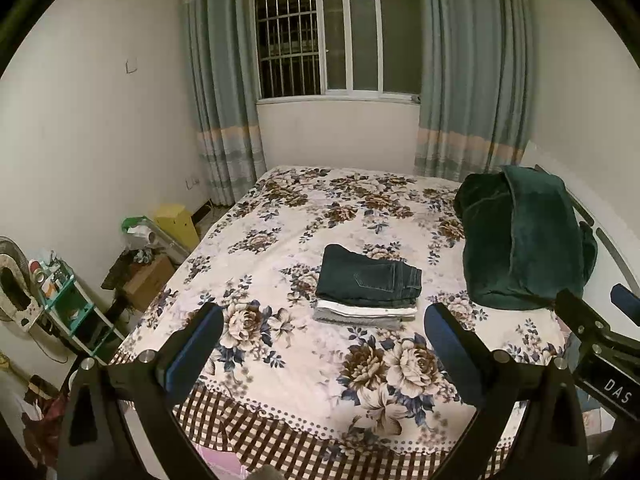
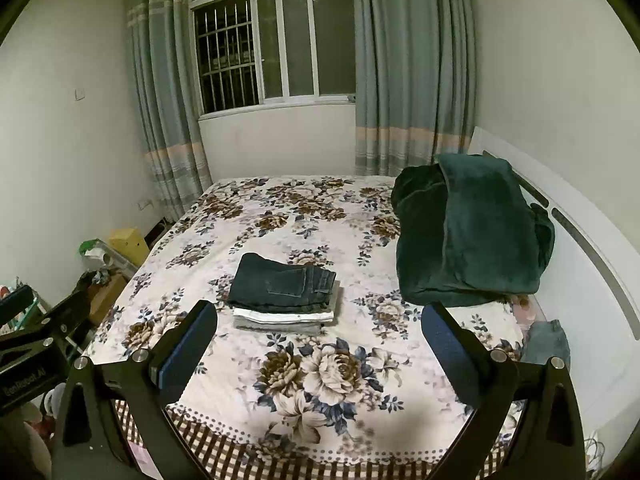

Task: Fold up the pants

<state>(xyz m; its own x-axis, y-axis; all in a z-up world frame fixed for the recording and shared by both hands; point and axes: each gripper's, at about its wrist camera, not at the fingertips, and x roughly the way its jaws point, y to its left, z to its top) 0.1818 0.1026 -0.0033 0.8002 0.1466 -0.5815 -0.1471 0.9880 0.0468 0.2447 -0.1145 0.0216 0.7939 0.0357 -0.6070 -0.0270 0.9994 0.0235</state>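
Folded dark jeans (image 1: 368, 276) lie on top of a small stack of folded white and grey clothes (image 1: 360, 314) in the middle of the floral bed (image 1: 280, 208). The stack also shows in the right wrist view, jeans (image 2: 282, 282) on top. My left gripper (image 1: 324, 340) is open and empty, held above the bed's near edge, short of the stack. My right gripper (image 2: 318, 336) is open and empty, beside the left one at the same distance. Its fingers (image 1: 580, 316) show at the right edge of the left wrist view.
A bulky dark green blanket (image 2: 472, 232) is heaped at the bed's right, against the white headboard (image 2: 592, 248). A blue-grey garment (image 2: 546, 340) lies by the headboard. Boxes and a shelf (image 1: 72, 308) crowd the floor to the left. Curtains and a window stand behind.
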